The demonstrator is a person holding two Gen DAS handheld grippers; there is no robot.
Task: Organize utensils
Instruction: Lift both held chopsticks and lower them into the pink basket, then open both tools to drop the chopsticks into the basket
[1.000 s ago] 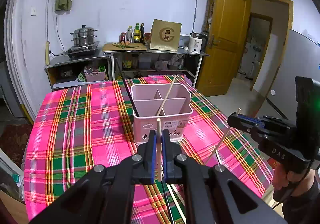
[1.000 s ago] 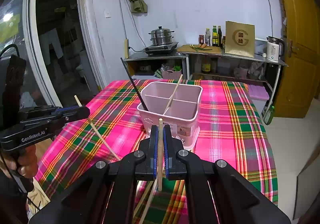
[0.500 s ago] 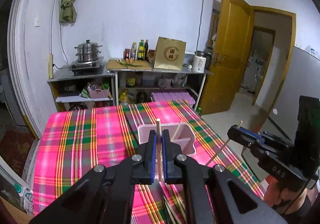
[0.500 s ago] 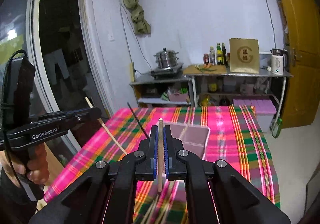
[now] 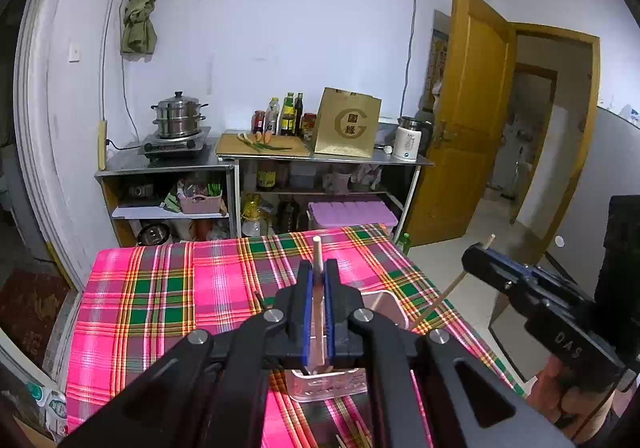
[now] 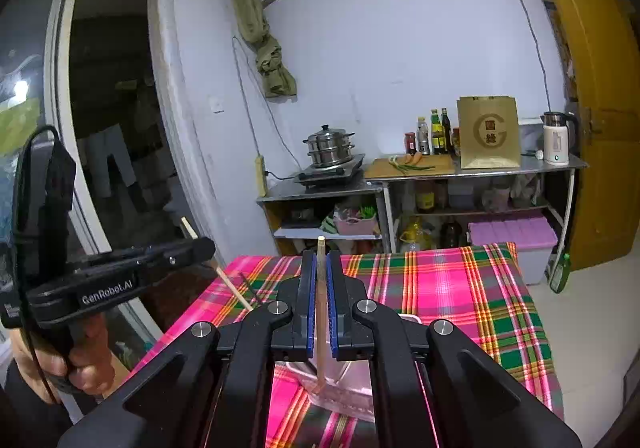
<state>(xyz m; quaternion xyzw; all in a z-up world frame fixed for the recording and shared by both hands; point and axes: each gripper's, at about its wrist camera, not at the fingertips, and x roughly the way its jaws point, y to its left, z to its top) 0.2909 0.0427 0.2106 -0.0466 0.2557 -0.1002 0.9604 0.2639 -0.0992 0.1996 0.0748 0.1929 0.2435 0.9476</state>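
My left gripper [image 5: 316, 268] is shut on a pale wooden chopstick [image 5: 317, 250] that stands upright between its blue pads. Below and behind it sits the pink divided utensil holder [image 5: 328, 388], mostly hidden by the gripper, with a dark chopstick [image 5: 259, 298] leaning out of it. My right gripper [image 6: 319, 260] is shut on a second wooden chopstick [image 6: 320, 248], above the same holder [image 6: 340, 388]. Each gripper also shows in the other's view: the right gripper [image 5: 470, 260] at right, the left gripper [image 6: 204, 246] at left, each with its stick slanting down towards the holder.
The plaid tablecloth [image 5: 160, 308] covers the table. Loose chopsticks [image 5: 352, 436] lie at its near edge. Behind it stand metal shelves with a steamer pot [image 5: 178, 120], bottles, a brown paper bag [image 5: 348, 128] and a kettle. An open yellow door [image 5: 460, 120] is at right.
Both grippers have risen and tipped upward, each still clamped on its chopstick. The holder has dropped low in both views and is now mostly hidden behind the fingers.
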